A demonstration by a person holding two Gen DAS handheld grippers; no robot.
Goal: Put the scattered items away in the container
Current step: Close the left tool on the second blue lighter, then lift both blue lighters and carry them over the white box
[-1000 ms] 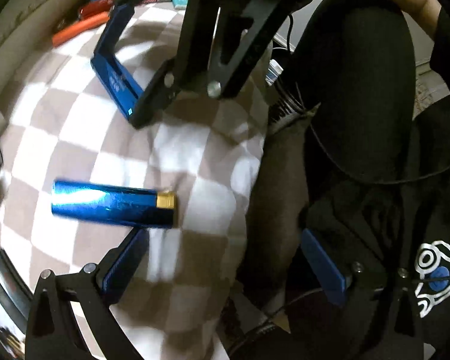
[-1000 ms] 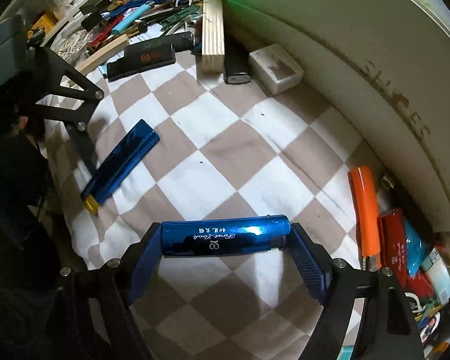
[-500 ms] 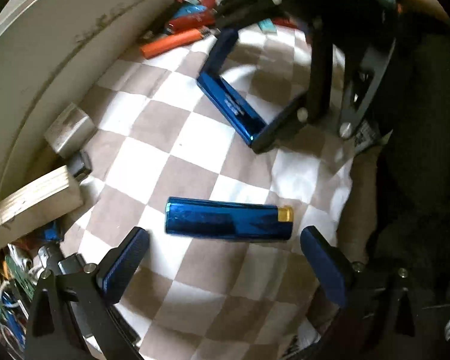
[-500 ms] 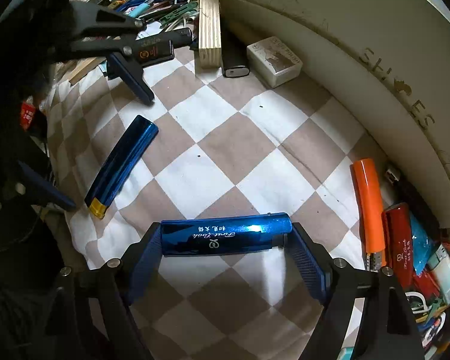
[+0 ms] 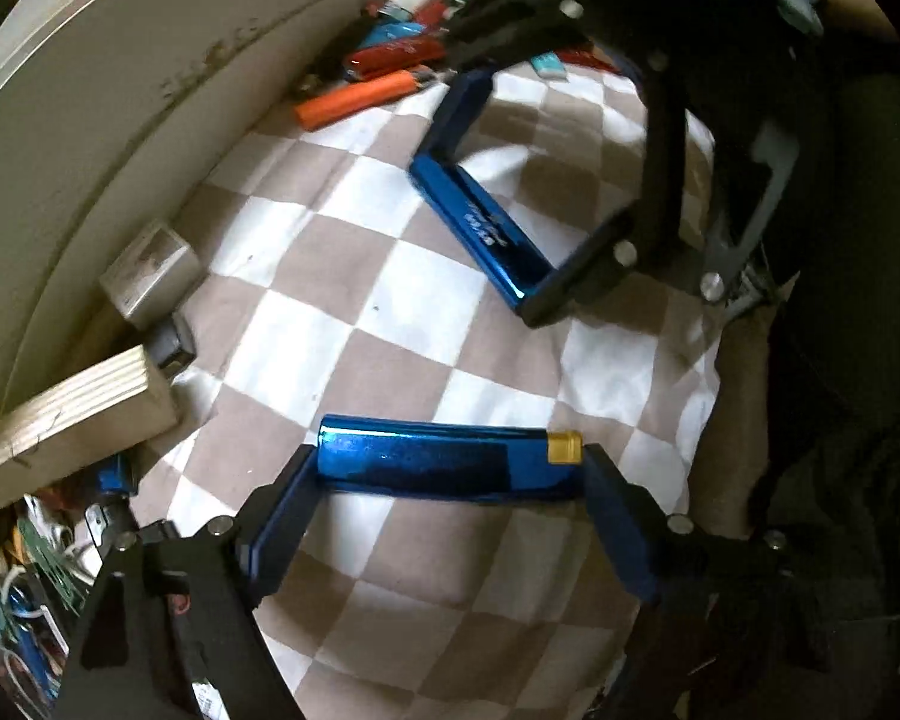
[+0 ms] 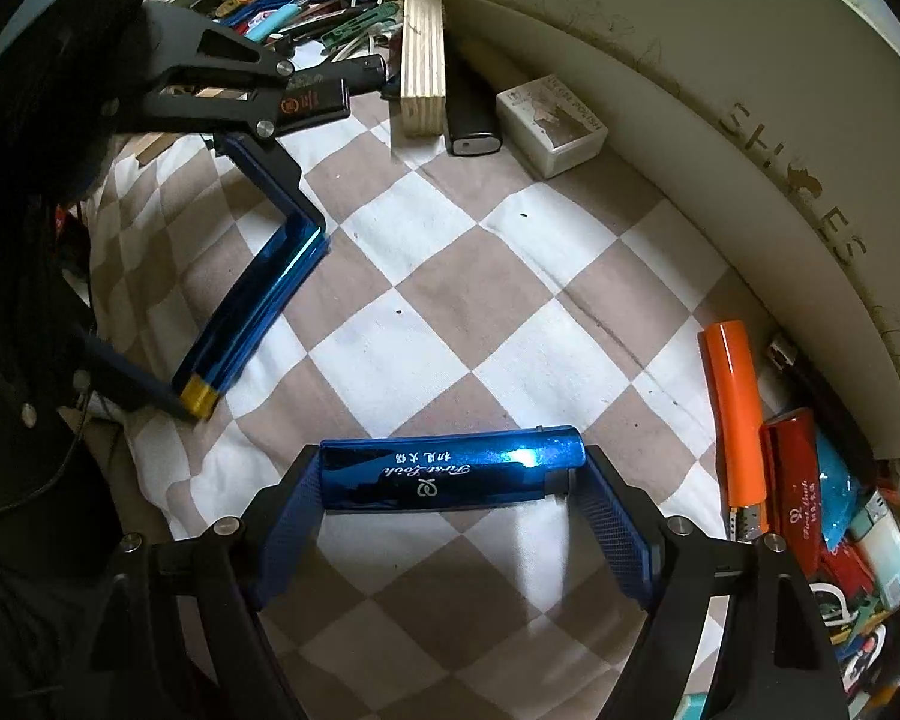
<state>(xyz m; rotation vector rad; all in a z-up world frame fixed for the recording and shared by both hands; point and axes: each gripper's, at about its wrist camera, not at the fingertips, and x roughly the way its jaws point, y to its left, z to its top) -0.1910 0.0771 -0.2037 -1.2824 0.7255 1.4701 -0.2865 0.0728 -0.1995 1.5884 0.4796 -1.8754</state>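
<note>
Two shiny blue lighters on a brown-and-white checked cloth. Left gripper closed on the ends of the gold-tipped blue lighter, one blue finger at the plain end, the other at the gold cap. Lying flat, near the cloth's edge. Right gripper closed the same way on the blue lighter with white writing, gripped end to end, right on the cloth or just above, cannot tell which. Behind, a big curved cream container with the word SHOES on its wall. Beside that wall: an orange lighter, a red lighter, a small white box, a black lighter and a wood block.
</note>
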